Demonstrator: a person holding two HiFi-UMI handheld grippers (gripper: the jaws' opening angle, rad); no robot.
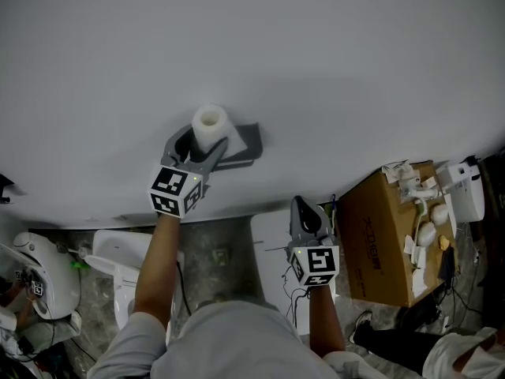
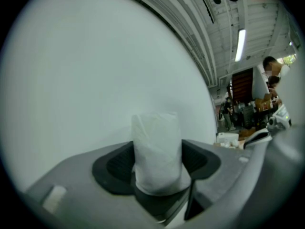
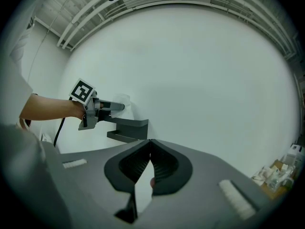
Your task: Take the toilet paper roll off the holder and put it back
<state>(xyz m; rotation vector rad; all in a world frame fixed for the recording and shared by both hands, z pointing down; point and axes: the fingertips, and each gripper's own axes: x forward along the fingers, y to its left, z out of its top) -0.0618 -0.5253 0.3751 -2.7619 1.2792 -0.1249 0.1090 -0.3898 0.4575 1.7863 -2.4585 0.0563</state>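
The left tongs (image 1: 199,147) and the toilet paper roll (image 1: 210,125) cover much of the grey holder (image 1: 243,142).

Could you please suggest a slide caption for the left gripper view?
The left gripper clasps the white toilet paper roll between its two dark pads, in front of a plain white wall.

left hand-held gripper (image 1: 203,143): arm outstretched, jaws gripping toilet paper roll (image 1: 210,124) | right hand-held gripper (image 1: 304,209): arm bent, jaws together

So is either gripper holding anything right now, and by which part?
The left gripper holds the toilet paper roll by its curved sides, with its pads on opposite flanks. The right gripper is shut on nothing.
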